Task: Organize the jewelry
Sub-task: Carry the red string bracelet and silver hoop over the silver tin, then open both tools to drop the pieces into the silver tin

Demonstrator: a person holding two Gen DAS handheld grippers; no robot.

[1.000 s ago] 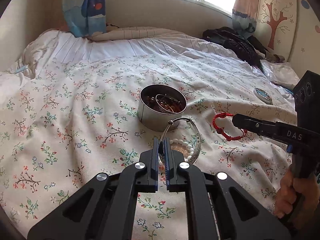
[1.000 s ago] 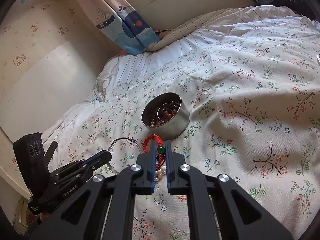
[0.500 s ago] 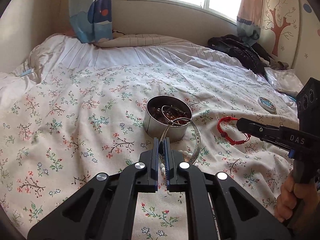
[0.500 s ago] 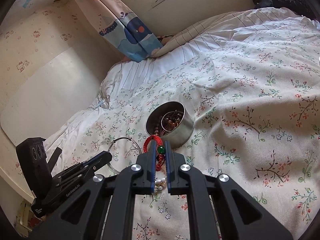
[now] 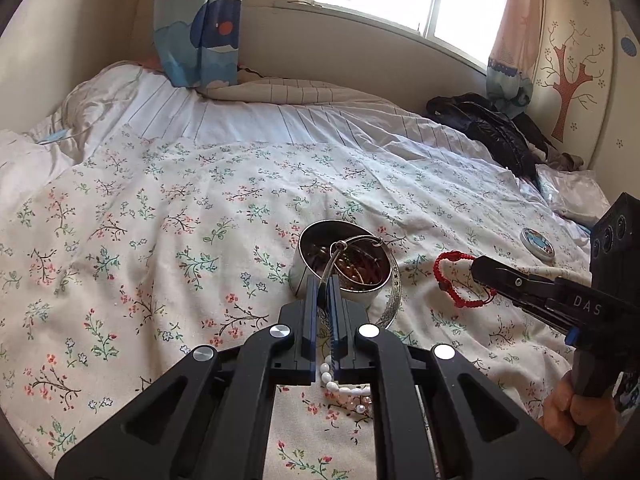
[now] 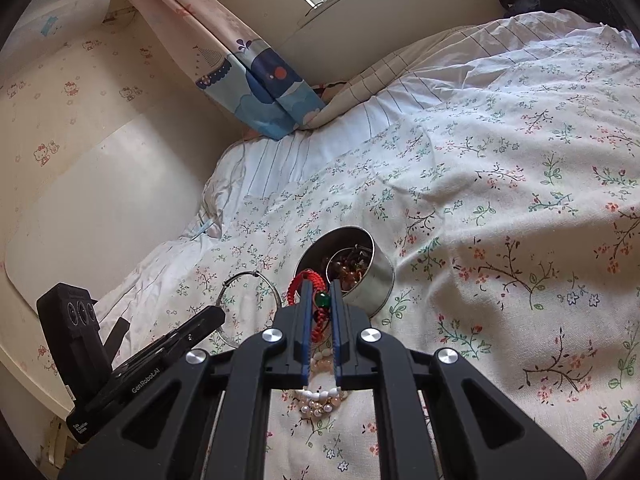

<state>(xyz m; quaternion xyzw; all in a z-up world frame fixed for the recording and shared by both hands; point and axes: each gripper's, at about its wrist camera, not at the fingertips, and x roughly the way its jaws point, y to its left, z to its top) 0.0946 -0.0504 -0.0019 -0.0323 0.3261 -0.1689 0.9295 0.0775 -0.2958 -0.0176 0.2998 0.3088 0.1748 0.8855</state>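
A round metal tin [image 5: 308,256] [image 6: 380,276] with several pieces of jewelry inside sits on the flowered bedspread. My left gripper [image 5: 323,284] is shut on a silver bangle [image 5: 394,292] and holds it just in front of the tin; the bangle also shows in the right wrist view [image 6: 230,292]. My right gripper [image 6: 320,294] is shut on a red cord bracelet [image 6: 298,284] [image 5: 444,276] with a green bead, held above the bed beside the tin. A white pearl bracelet [image 5: 344,390] [image 6: 320,398] lies on the bedspread under both grippers.
A small round tin lid [image 5: 538,242] lies on the bed to the right. Dark clothes [image 5: 488,128] are piled at the far right by the wall. Whale-print curtains [image 5: 200,20] hang at the headboard end.
Both grippers have lifted and moved toward the tin, carrying the silver bangle and the red bracelet. The pearl bracelet stays on the bedspread.
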